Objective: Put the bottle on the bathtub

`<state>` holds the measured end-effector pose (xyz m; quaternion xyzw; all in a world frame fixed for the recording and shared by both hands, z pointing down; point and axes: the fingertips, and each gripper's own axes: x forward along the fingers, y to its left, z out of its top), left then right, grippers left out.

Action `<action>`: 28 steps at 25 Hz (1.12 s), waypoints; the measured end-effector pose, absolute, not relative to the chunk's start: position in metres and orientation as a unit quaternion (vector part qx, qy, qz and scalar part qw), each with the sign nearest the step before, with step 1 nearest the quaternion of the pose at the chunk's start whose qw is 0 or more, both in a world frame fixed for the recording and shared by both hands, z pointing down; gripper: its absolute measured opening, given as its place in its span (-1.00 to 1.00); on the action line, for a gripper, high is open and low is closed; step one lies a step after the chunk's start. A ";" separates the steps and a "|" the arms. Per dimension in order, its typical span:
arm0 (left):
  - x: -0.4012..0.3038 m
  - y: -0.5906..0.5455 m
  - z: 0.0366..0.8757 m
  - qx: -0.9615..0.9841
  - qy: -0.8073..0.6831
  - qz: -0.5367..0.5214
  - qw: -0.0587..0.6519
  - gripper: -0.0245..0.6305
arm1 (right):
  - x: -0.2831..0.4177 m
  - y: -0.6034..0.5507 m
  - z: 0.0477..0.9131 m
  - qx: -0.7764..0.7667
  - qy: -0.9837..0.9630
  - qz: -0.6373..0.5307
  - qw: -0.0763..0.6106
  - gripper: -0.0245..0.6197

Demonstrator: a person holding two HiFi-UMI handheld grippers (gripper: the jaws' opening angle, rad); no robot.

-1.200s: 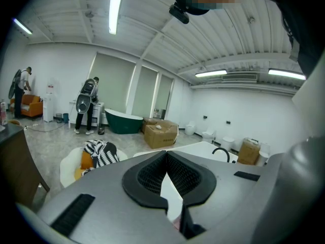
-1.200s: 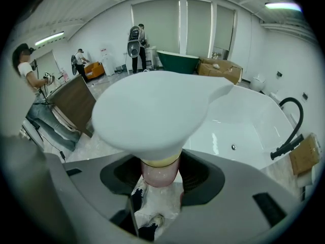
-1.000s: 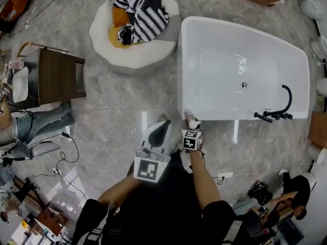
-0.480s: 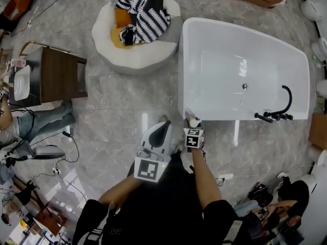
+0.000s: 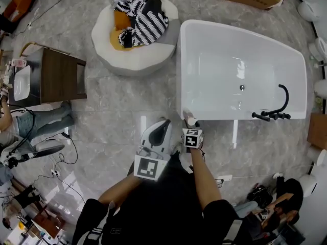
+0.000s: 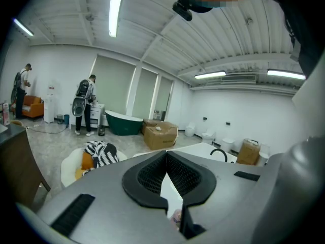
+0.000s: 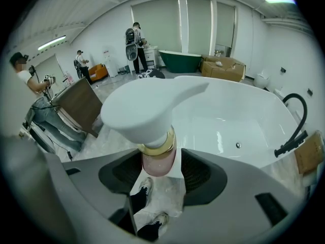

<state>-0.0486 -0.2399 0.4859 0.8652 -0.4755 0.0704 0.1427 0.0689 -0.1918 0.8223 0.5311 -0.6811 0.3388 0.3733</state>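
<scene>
A pink pump bottle [image 5: 189, 120] with a white pump head [image 7: 151, 107] and a gold collar stands upright between the jaws of my right gripper [image 5: 190, 126], which is shut on its neck [image 7: 158, 162]. In the head view the bottle is at the near left corner of the white bathtub [image 5: 180, 70], right by the rim. The tub's basin [image 7: 231, 121] lies just beyond the pump head. My left gripper [image 5: 162, 126] is held beside the right one, in front of the person's body, away from the tub. Its jaw tips [image 6: 165, 153] meet with nothing between them.
A black faucet [image 5: 272, 114] sits on the tub's near right rim. A round white pouf with striped clothes [image 5: 136, 28] is left of the tub, and a wooden vanity with a sink [image 5: 55, 76] is further left. Cables [image 5: 62, 148] cross the floor. People stand at the left and lower right edges.
The head view has shifted slightly. Both grippers and the bottle keep their place by the tub's corner.
</scene>
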 end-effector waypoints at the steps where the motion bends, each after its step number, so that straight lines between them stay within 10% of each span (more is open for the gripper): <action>1: -0.048 -0.238 0.485 0.865 -0.476 0.069 0.143 -0.87 | 0.069 -0.190 0.821 0.530 -0.682 0.339 0.372 -0.23; 15: -0.025 -0.183 0.463 0.867 -0.474 0.059 0.139 -0.87 | 0.086 -0.134 0.784 0.512 -0.704 0.347 0.349 -0.24; 28: 0.007 -0.063 0.425 0.853 -0.510 0.051 0.099 -0.87 | 0.132 -0.062 0.669 0.540 -0.734 0.344 0.227 -0.70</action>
